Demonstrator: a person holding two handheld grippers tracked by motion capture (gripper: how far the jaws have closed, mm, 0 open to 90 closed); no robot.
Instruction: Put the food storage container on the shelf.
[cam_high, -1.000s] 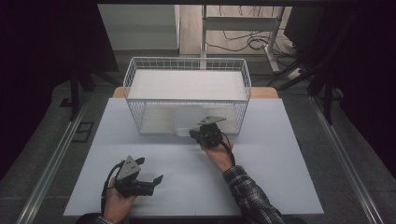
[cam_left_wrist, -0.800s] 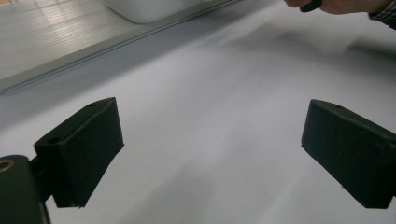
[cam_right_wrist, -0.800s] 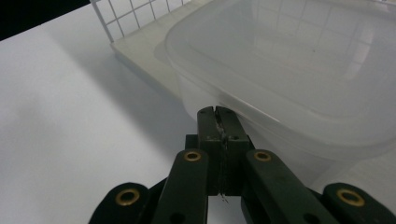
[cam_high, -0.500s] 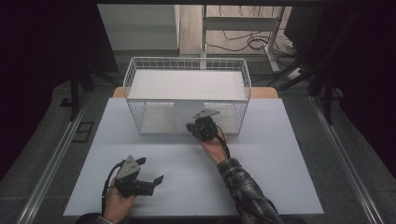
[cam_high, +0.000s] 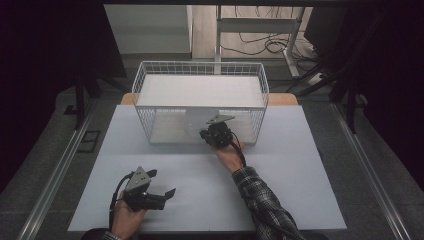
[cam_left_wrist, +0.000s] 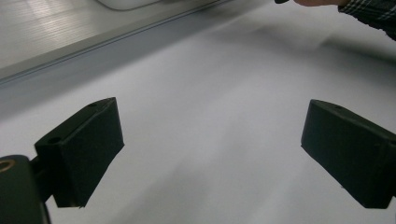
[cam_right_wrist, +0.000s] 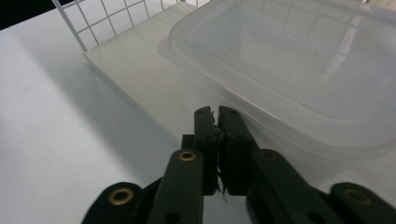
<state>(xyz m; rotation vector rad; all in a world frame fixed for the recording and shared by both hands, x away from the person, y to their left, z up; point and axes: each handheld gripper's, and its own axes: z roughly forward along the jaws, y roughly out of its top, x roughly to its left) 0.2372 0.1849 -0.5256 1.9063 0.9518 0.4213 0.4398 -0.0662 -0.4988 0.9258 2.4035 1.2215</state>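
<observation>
Two grippers are engaged — the right gripper, jaws nearly together on nothing, is presented at the clear container in the wire basket, so wider jaws are judged necessary next — while the left gripper is held apart, idle.

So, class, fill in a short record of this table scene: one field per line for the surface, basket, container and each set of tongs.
surface: white table
basket: white wire basket at the far side
container: clear plastic container behind the basket's wire wall
left tongs: open, nothing between them, near the front edge
right tongs: jaws almost together, no object seen between them, at the basket's front
</observation>
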